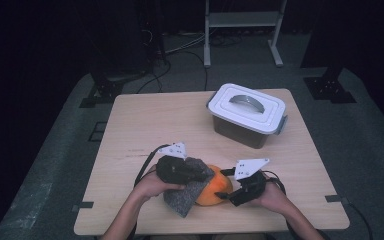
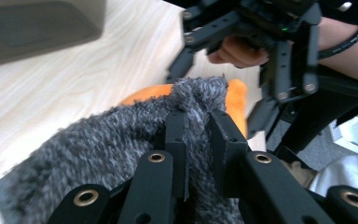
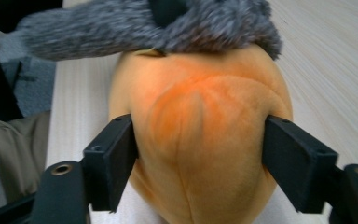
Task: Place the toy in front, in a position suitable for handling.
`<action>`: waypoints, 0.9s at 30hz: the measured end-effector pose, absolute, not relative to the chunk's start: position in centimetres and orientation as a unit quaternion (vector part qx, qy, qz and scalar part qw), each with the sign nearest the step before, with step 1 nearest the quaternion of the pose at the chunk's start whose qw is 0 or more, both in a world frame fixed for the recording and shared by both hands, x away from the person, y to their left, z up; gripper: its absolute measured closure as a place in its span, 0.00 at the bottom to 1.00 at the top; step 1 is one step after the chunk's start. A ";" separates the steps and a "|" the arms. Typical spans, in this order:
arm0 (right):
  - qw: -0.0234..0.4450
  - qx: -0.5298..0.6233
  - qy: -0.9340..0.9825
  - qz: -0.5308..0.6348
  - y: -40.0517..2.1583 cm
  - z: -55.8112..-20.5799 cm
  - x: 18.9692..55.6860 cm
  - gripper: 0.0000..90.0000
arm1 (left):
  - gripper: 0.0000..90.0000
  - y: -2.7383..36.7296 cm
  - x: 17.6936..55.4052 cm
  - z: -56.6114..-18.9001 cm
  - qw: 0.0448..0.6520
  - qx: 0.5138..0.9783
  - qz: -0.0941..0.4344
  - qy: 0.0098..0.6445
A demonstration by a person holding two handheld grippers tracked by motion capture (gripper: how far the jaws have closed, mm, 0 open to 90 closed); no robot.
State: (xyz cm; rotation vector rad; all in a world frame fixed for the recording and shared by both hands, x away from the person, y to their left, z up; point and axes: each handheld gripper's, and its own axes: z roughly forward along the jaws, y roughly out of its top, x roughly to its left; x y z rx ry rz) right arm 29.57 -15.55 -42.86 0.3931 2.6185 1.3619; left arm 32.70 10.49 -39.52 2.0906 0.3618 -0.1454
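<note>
At the table's near edge, the left gripper (image 2: 198,128), clenched on a fuzzy grey cloth (image 1: 190,187), wipes the round orange plush fruit (image 3: 200,140) grasped by the right gripper (image 3: 200,154); next, rub across.

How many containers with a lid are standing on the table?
1. The white-lidded container stands at the far right part of the table, beyond the orange plush and grey cloth. Nothing suggests another, hidden one.

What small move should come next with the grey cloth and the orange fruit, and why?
Probably rub the grey cloth across the orange fruit. The left gripper pinches the cloth, which already lies on the fruit's top, and the right gripper has its fingers at the fruit's two sides to steady it.
</note>
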 end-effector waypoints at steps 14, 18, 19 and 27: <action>0.120 0.097 0.874 0.460 -16.2 -42.6 29.8 0.54 | 0.87 9.3 33.1 -38.3 0.490 0.859 -0.049 0.137; 0.116 0.092 0.876 0.459 -16.5 -42.8 30.0 0.56 | 0.87 10.1 33.3 -38.7 0.490 0.858 -0.052 0.146; 0.114 0.092 0.876 0.459 -16.6 -42.8 29.9 0.56 | 0.87 10.3 33.3 -38.7 0.489 0.858 -0.052 0.146; 0.110 0.086 0.879 0.455 -17.2 -43.0 29.8 0.56 | 0.87 11.8 33.1 -39.1 0.480 0.863 -0.046 0.153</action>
